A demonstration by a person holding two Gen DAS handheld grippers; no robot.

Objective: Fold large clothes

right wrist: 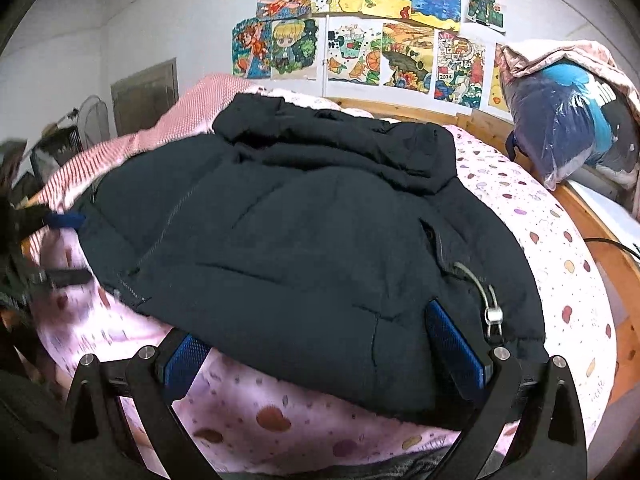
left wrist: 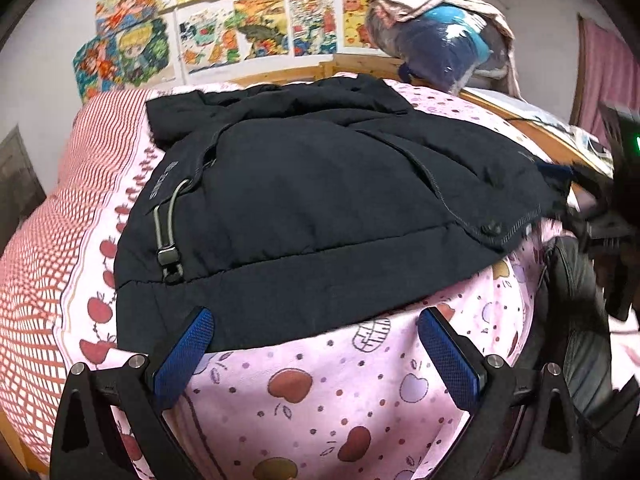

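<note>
A black padded jacket point(left wrist: 320, 200) point(right wrist: 304, 232) lies spread on a bed with a pink apple-print sheet point(left wrist: 320, 392) point(right wrist: 280, 412), hood toward the wall. My left gripper point(left wrist: 316, 314) stands open at the near hem, left fingertip point(left wrist: 202, 320) over the fabric edge, close to a grey drawcord toggle point(left wrist: 168, 248). My right gripper point(right wrist: 312, 320) is also open at the near hem, with its right pad point(right wrist: 452, 344) on the jacket beside another toggle point(right wrist: 494, 316). Each view shows the other gripper blurred at its edge point(left wrist: 588, 208) point(right wrist: 44, 240).
A red-and-white striped quilt point(left wrist: 52, 240) point(right wrist: 168, 128) lies left of the jacket. A wooden bed frame point(left wrist: 552, 136) point(right wrist: 612, 248) runs along the right. A plastic-wrapped bundle of clothes point(left wrist: 440, 52) point(right wrist: 568, 128) sits at the far right corner. Drawings cover the wall point(right wrist: 360, 32).
</note>
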